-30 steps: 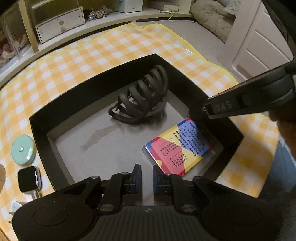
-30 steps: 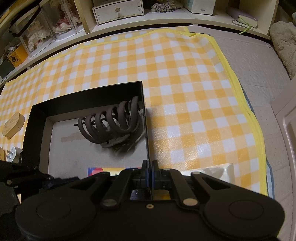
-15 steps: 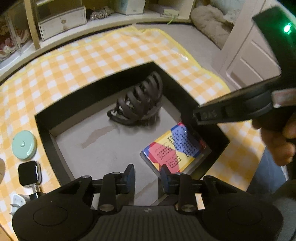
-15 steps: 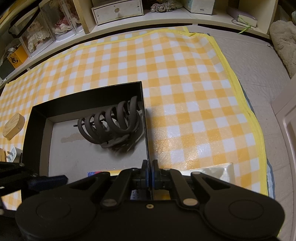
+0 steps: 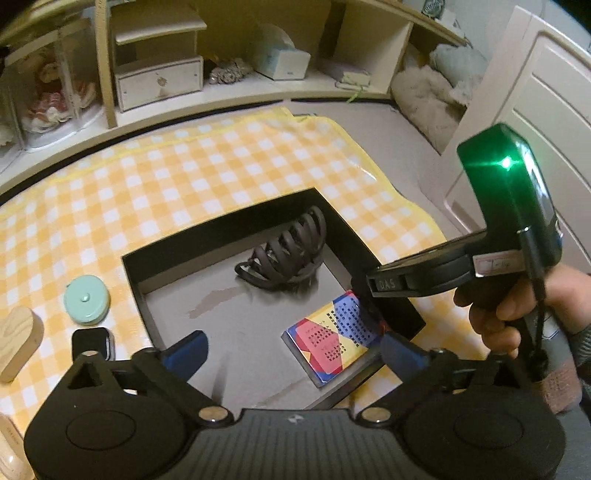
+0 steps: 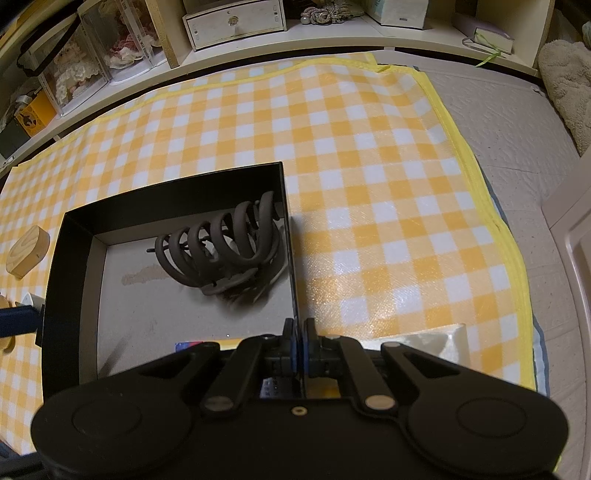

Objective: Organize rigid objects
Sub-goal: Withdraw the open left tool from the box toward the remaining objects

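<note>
Sorting into black box (image 5: 147, 306) on checked mat | done: hair claw (image 5: 286, 254) at far corner, card pack (image 5: 334, 345) at near corner | left: tape measure (image 5: 86, 300), smartwatch (image 5: 92, 344), wooden block (image 5: 16, 341) beside box | left gripper (image 5: 291, 350) opening, empty | right gripper (image 6: 298, 341) pinching box wall

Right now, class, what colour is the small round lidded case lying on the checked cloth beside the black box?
Mint green, clearest in the left wrist view.

A white drawer unit (image 6: 234, 22) and a boxed doll (image 5: 48, 99) (in clear plastic) sit on the shelves (image 5: 258, 88).
</note>
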### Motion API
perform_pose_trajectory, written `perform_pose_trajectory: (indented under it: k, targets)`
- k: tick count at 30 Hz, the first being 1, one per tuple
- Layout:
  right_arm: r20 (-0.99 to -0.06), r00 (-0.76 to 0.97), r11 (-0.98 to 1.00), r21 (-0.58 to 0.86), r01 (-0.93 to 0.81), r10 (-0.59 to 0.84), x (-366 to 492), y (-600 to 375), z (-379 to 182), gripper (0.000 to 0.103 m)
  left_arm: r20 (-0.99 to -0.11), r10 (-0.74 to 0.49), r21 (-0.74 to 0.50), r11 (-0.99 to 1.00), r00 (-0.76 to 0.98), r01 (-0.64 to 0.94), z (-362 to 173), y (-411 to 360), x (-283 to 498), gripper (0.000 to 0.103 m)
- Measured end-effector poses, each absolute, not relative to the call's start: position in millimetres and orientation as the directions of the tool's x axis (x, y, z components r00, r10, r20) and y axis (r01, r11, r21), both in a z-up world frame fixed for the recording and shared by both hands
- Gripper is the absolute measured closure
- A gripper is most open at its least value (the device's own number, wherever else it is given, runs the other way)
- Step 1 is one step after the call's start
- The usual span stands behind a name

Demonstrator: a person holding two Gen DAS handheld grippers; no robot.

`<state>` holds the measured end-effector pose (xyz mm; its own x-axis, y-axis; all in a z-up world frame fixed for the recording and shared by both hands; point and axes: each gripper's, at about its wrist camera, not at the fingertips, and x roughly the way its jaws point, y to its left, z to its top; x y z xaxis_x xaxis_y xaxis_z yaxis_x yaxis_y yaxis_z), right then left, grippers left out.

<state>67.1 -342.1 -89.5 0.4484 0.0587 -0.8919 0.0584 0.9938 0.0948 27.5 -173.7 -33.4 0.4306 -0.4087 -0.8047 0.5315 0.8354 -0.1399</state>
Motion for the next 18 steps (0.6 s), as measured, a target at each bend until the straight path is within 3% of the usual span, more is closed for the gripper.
perform_pose_trajectory:
  k: [18]
  targets:
    - [-0.892, 0.448, 0.994, 0.095, 0.059, 0.059, 67, -343, -90, 0.099, -0.771, -0.384, -0.131, 0.876, 0.507, 0.465, -7, -144, 14, 0.000]
